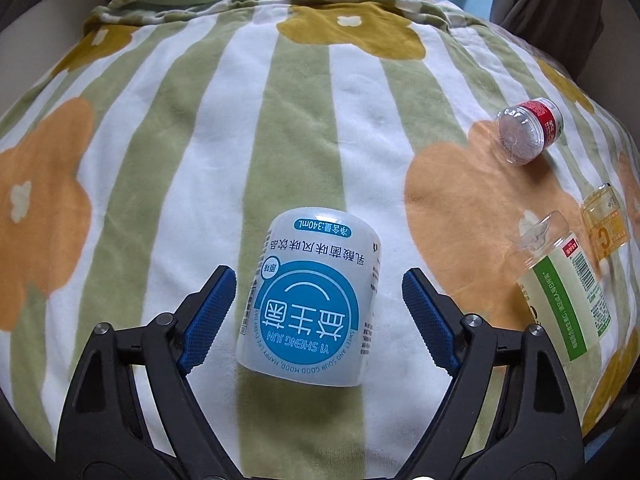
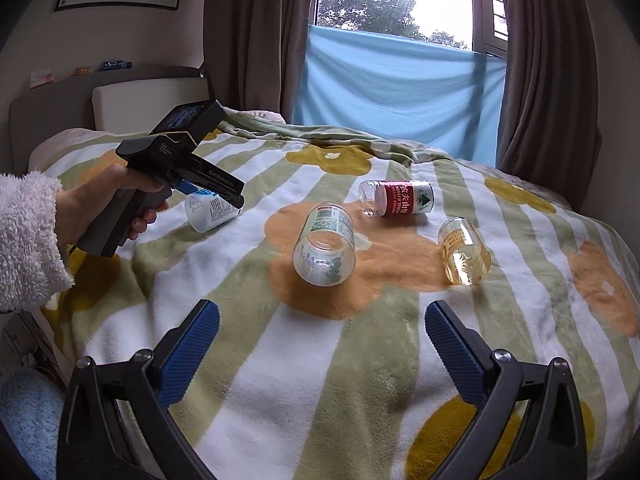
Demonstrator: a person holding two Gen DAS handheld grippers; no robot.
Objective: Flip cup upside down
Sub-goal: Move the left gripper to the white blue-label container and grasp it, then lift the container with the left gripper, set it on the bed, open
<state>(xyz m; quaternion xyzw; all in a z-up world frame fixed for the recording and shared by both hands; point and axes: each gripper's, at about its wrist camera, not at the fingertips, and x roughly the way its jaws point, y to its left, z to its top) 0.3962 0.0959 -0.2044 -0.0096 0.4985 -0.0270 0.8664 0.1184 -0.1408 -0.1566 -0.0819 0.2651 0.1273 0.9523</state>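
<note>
A white plastic cup point(image 1: 312, 300) with a blue round label lies on the striped flower blanket point(image 1: 180, 160), its print reading upside down to me. My left gripper point(image 1: 319, 276) is open, a blue pad on each side of the cup with gaps on both sides. In the right wrist view the same cup point(image 2: 208, 212) lies tilted under the left gripper point(image 2: 224, 196), which a hand point(image 2: 100, 204) in a fluffy white sleeve holds. My right gripper point(image 2: 323, 312) is open and holds nothing, low over the blanket's near part.
Three clear cups lie on their sides on the blanket: a green-label one point(image 2: 324, 248), a red-label one point(image 2: 400, 198) and a yellowish one point(image 2: 464, 252). A headboard point(image 2: 120, 96) is at the back left; curtains and a blue sheet point(image 2: 400, 92) hang behind.
</note>
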